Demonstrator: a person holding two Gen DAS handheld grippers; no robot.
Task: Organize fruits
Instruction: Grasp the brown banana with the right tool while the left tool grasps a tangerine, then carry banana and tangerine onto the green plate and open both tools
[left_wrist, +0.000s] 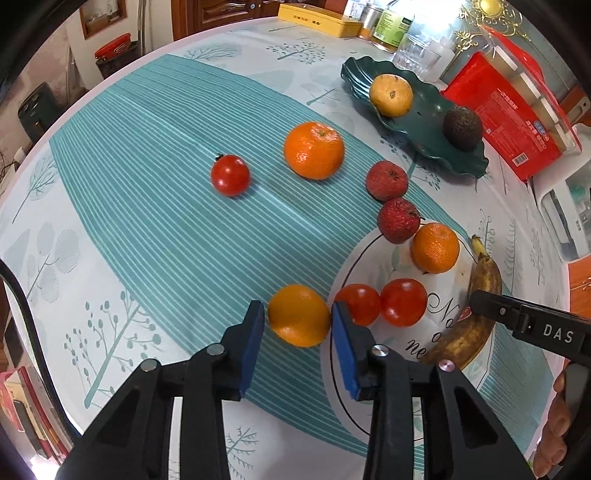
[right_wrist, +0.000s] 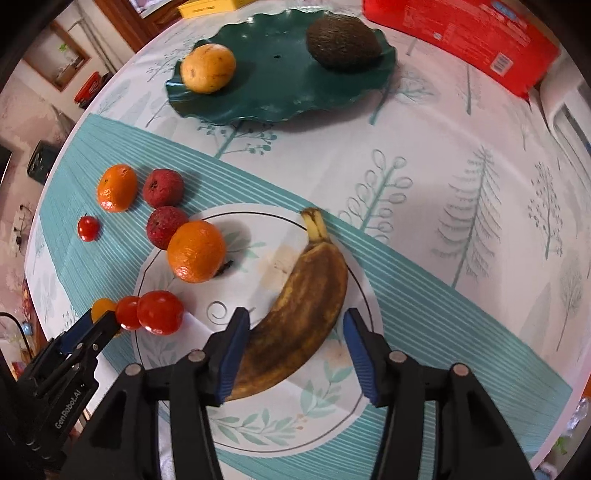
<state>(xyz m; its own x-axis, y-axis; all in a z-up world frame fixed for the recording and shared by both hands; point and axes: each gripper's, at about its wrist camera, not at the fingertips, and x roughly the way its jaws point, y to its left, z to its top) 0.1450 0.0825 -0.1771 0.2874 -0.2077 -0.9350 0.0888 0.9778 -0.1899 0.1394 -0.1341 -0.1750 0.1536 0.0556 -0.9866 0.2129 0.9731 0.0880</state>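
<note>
My left gripper (left_wrist: 299, 323) points down at the cloth, and its blue pads press both sides of a small orange (left_wrist: 298, 315). Right beside it lie two tomatoes (left_wrist: 382, 303) on the white leaf-patterned plate (right_wrist: 266, 435). My right gripper (right_wrist: 295, 332) stands open straddling a brown banana (right_wrist: 295, 314) that rests on that plate; the right pad is clear of it. Another orange (right_wrist: 196, 251) also lies on the plate. A green leaf-shaped plate (right_wrist: 277, 74) holds a yellow fruit (right_wrist: 208, 68) and an avocado (right_wrist: 341, 37).
On the striped cloth lie a large orange (left_wrist: 314, 150), a tomato (left_wrist: 230, 180) and two rough red fruits (left_wrist: 386, 181). A red box (left_wrist: 506, 122), jars (left_wrist: 391, 26) and a yellow tin (left_wrist: 317, 18) stand at the back. A hand (left_wrist: 557, 424) shows at the lower right.
</note>
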